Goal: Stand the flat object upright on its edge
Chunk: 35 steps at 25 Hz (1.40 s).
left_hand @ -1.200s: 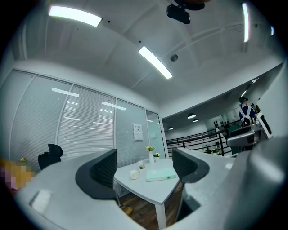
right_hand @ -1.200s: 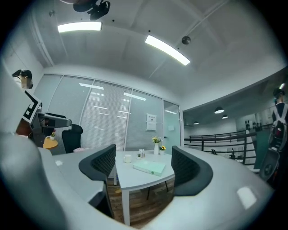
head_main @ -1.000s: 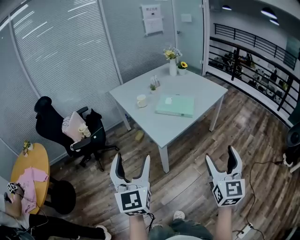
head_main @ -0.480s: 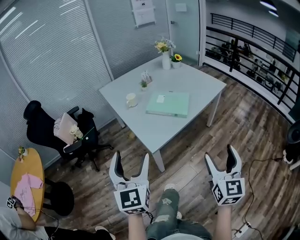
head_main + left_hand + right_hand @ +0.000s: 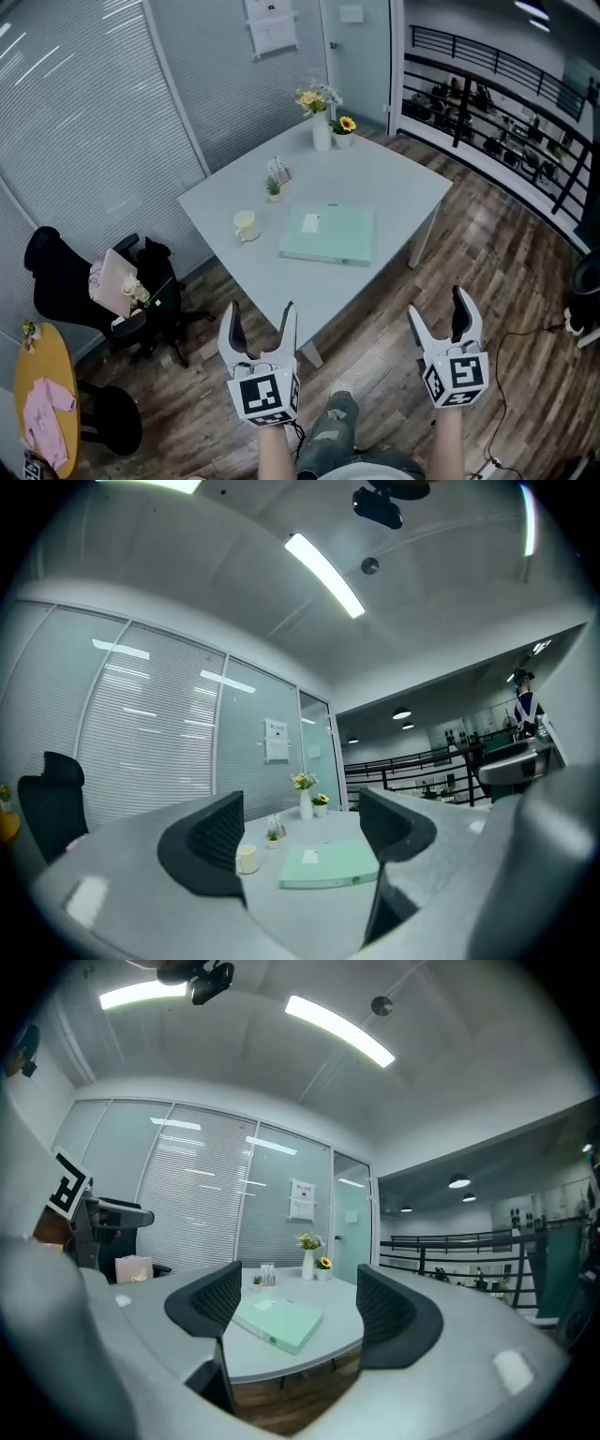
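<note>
1. Head view: the pale green flat folder point(image 5: 326, 234) lies flat on the white square table point(image 5: 394, 183), near a cream cup point(image 5: 245, 225). The left gripper point(image 5: 261, 321) and right gripper point(image 5: 438, 317) hover over the wooden floor, well apart from the table.
2. Left gripper view: its jaws stand spread with nothing between them, and the folder lies far beyond.
3. Right gripper view: its jaws are likewise wide and empty. I judge this to be the approach. Next they must reach the table and grip the folder's edge to tip it up.

Both hand-held grippers, left point(image 5: 262, 329) and right point(image 5: 437, 319), jaws apart, empty.
</note>
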{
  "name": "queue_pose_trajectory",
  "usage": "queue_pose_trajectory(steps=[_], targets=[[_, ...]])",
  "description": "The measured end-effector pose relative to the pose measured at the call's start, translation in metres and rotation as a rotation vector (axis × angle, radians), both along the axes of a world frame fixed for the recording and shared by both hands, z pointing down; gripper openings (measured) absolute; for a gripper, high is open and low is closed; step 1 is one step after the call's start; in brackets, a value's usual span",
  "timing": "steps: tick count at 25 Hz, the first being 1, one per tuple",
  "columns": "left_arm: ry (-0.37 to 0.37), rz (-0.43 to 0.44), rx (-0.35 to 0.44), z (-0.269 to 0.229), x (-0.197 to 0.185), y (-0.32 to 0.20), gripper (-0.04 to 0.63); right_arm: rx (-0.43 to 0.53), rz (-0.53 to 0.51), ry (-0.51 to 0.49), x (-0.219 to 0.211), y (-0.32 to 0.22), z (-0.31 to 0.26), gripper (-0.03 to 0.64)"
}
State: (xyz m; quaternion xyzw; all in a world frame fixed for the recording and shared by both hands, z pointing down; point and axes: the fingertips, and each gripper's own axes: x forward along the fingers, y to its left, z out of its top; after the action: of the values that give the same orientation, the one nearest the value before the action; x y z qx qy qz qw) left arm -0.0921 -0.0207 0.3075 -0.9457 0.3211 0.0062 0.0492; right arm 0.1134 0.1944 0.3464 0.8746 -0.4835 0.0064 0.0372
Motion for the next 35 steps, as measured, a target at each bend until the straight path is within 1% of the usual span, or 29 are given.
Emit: queue_pose_trajectory(steps=[8,12,16,20,26,31,35], targets=[[0.021,-0.018,0.008,-0.015,0.075,-0.090,0.379,-0.002,0.007,0.023,0.079,-0.082,-0.016,0.393],[0.016,-0.021,-0.005,-0.009,0.104,-0.125,0.379,-0.030,0.004,0.039,0.107,-0.115,-0.013,0.393],[0.009,-0.018,-0.017,-0.002,0.126,-0.150,0.379,-0.057,-0.003,0.037,0.129,-0.145,-0.005,0.393],[-0.001,-0.024,-0.024,0.003,0.138,-0.168,0.379,-0.081,-0.035,0.030,0.140,-0.173,0.002,0.393],[-0.045,-0.059,-0.054,0.019,0.141,-0.184,0.379,-0.118,-0.094,0.001,0.148,-0.205,0.019,0.393],[-0.070,-0.111,-0.087,0.033,0.145,-0.198,0.379,-0.147,-0.174,-0.015,0.158,-0.239,0.032,0.393],[-0.083,-0.185,-0.100,0.041,0.150,-0.209,0.379,-0.169,-0.279,-0.016,0.167,-0.274,0.043,0.393]])
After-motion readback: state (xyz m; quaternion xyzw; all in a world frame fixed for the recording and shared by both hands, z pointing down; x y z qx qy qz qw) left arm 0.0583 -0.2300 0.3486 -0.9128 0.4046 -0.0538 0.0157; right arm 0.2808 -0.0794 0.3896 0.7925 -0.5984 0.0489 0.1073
